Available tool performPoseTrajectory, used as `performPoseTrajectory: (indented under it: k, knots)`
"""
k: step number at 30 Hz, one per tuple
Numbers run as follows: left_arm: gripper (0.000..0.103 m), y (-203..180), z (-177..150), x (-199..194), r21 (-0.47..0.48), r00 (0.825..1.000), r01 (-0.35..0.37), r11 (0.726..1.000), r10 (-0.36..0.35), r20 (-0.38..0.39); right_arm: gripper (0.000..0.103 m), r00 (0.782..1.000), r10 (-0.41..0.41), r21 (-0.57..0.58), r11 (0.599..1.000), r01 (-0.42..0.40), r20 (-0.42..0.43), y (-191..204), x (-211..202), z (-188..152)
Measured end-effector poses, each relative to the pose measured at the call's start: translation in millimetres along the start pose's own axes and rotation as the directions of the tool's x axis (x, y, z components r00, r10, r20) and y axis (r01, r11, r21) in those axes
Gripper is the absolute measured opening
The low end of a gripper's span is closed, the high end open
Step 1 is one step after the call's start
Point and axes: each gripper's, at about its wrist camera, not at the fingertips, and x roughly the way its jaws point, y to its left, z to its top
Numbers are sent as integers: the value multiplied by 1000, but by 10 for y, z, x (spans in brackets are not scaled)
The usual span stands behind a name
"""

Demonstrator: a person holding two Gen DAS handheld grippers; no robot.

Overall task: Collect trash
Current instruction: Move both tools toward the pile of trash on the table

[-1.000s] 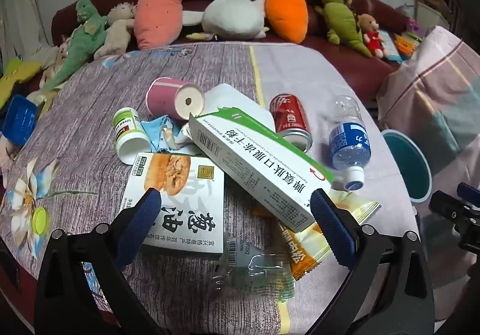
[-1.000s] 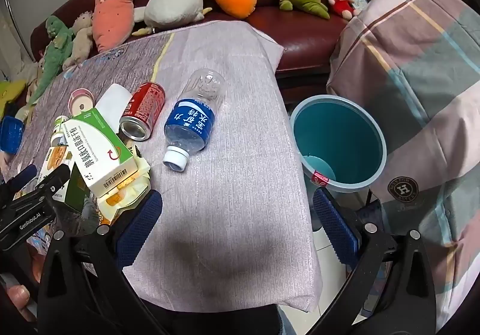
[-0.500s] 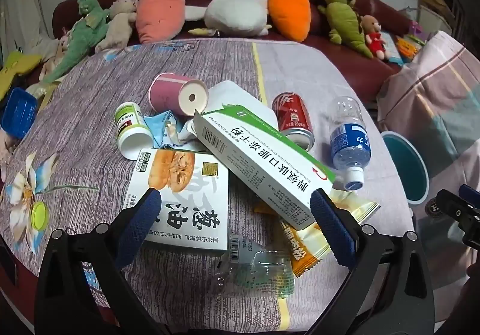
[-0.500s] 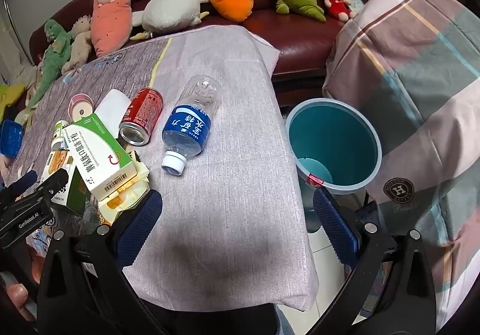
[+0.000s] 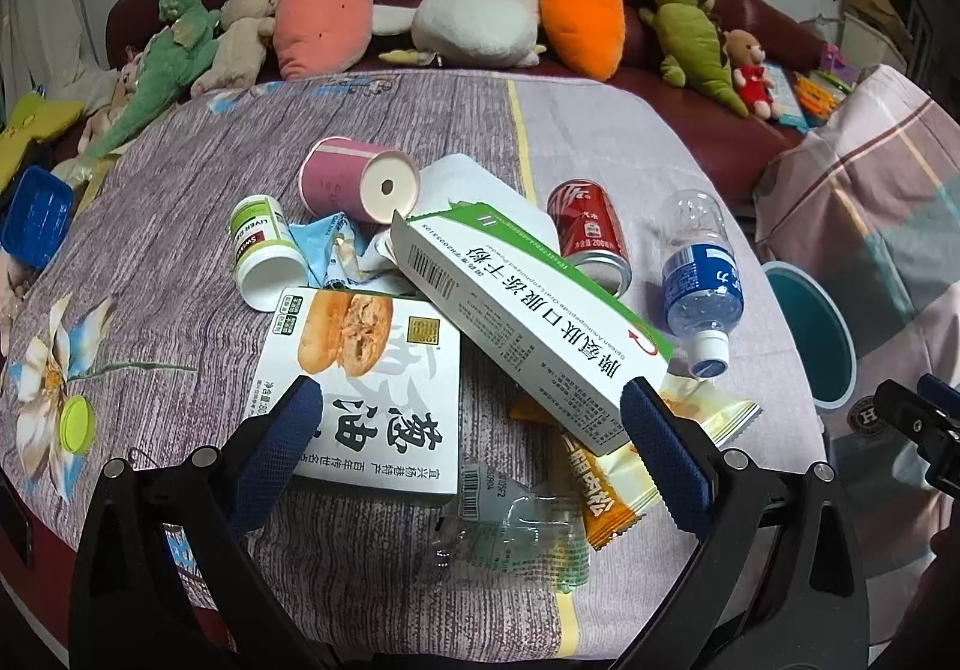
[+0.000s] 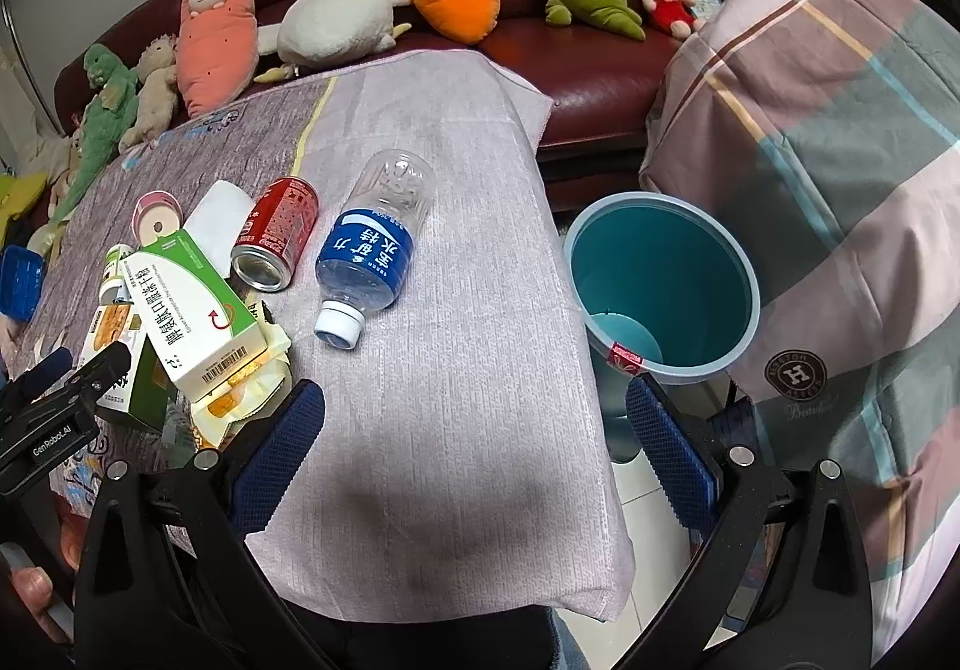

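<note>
On my left wrist view, the left gripper stands wide open with nothing between its blue pads, hovering over the near edge of the table. The trash is heaped ahead of it: a long green-and-white carton lies slantwise at about 12 o'clock from the gripper, resting on a flat food box at 11 o'clock and on a yellow snack wrapper at 1 o'clock. A crumpled clear wrapper lies nearest me, between the fingers. Farther out, a pink paper cup lies on its side at 11 o'clock, a white pill bottle at 10 o'clock, a red can and a water bottle at 1 o'clock, both on their sides. The teal bin shows off the table at 2 o'clock, and stuffed toys line the sofa behind. On my right wrist view, the right gripper is likewise spread wide and empty, above a bare stretch of cloth. The water bottle lies at 11 o'clock, cap toward me, with the can just beside it and the carton at 10 o'clock. The bin stands on the floor at 1 o'clock, close beside the table edge, its mouth open.
</note>
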Motion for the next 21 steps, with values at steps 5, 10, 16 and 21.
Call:
performPoseTrajectory:
  k: [5,10,16,21]
  knots:
    - [99,-2,6,-1,2,1000,1,1000,-1,-2,97,1000,-2,2,1000,2,1,-9,9,-18]
    - [99,72,-22,26,-15,1000,8,1000,-8,-9,97,1000,-5,10,1000,5,-5,-34,41,-30]
    - [99,200,-45,69,-62,999,20,998,-22,-33,97,1000,-4,22,1000,5,-3,-73,57,-29]
    - [99,209,-23,61,-66,999,22,998,-25,-38,97,1000,-5,29,1000,6,-5,-99,64,-29]
